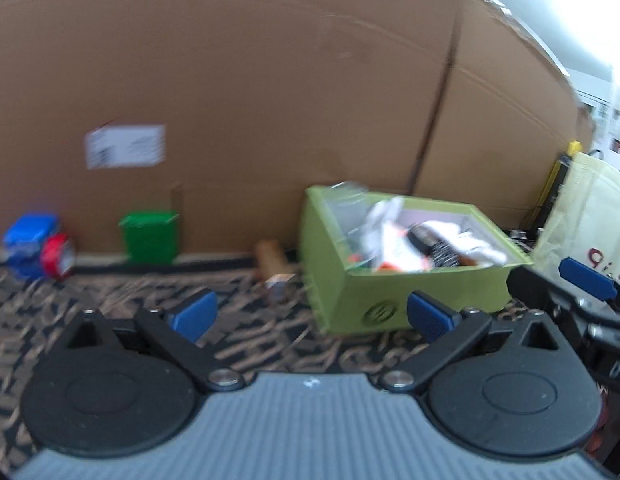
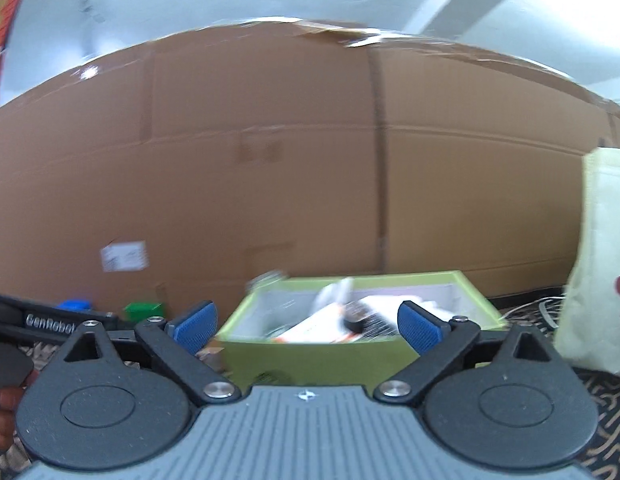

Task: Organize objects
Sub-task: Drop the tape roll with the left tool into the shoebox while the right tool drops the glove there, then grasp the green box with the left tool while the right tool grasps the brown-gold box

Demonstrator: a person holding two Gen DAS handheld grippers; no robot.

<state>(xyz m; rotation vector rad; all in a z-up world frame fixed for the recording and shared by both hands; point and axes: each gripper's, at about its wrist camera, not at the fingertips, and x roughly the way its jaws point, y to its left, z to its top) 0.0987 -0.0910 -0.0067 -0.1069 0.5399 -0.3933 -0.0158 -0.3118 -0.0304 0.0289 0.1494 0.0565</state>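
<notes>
Left wrist view: the left claw [image 1: 310, 314] is released and empty, low over the patterned carpet [image 1: 110, 312]. The green box [image 1: 390, 300], already holding items, sits centre right; a red can [image 1: 58, 256] and small green box [image 1: 150, 236] wait at left, so it is probably best to swing left and approach level.

Right wrist view: the right claw [image 2: 308, 322] is also released and empty, with the green box [image 2: 310, 354] just ahead at lower centre.

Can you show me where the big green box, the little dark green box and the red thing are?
big green box [image 1: 390, 300]: left wrist view, front wall.
little dark green box [image 1: 150, 238]: left wrist view, front face.
red thing [image 1: 57, 256]: left wrist view, its red side, beside the blue item.
</notes>
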